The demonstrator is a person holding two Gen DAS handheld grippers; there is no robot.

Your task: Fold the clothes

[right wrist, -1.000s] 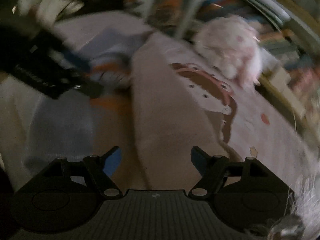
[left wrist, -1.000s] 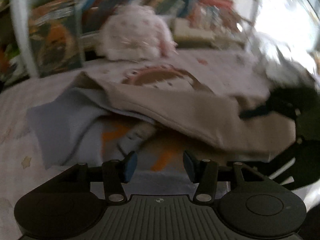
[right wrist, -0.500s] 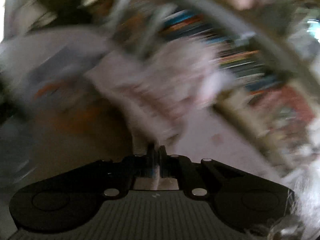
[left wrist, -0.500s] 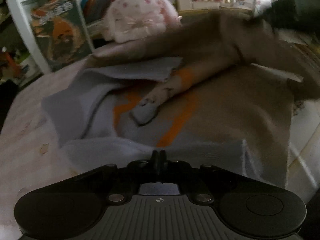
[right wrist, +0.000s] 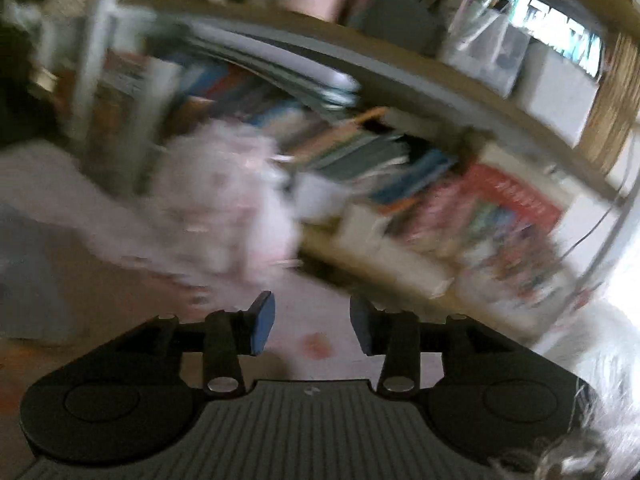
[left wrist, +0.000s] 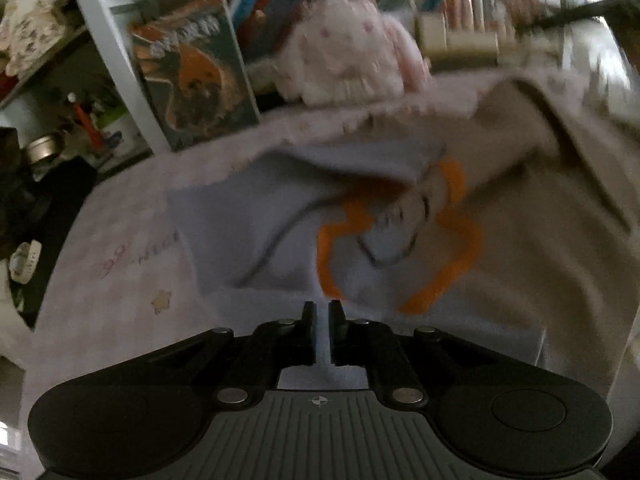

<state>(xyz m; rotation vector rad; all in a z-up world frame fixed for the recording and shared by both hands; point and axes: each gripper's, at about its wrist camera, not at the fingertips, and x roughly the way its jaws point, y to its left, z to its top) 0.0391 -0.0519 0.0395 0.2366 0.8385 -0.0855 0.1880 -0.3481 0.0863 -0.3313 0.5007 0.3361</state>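
A light blue and beige top (left wrist: 360,236) with an orange print lies on the pale pink bed sheet (left wrist: 112,280); its beige part (left wrist: 540,208) is bunched up at the right. My left gripper (left wrist: 323,316) sits at the near blue hem. Its jaws stand a narrow slit apart and are opening, and blue cloth shows through the gap. My right gripper (right wrist: 312,322) hovers above the sheet (right wrist: 316,312) and faces the shelves. Its jaws are opening with nothing between them. In that blurred view the top (right wrist: 100,292) is only at the left edge.
A pink plush toy (left wrist: 348,52) leans against a bookshelf (left wrist: 460,8) at the back of the bed; it also shows as the pink plush toy (right wrist: 224,204) in the right wrist view. A picture book (left wrist: 192,76) stands left of it. Dark clutter (left wrist: 36,200) lies beyond the bed's left edge.
Both grippers shut on the cloth half a second ago and have parted again. The beige part was pulled across to the right. The right gripper rose and swung towards the shelves.
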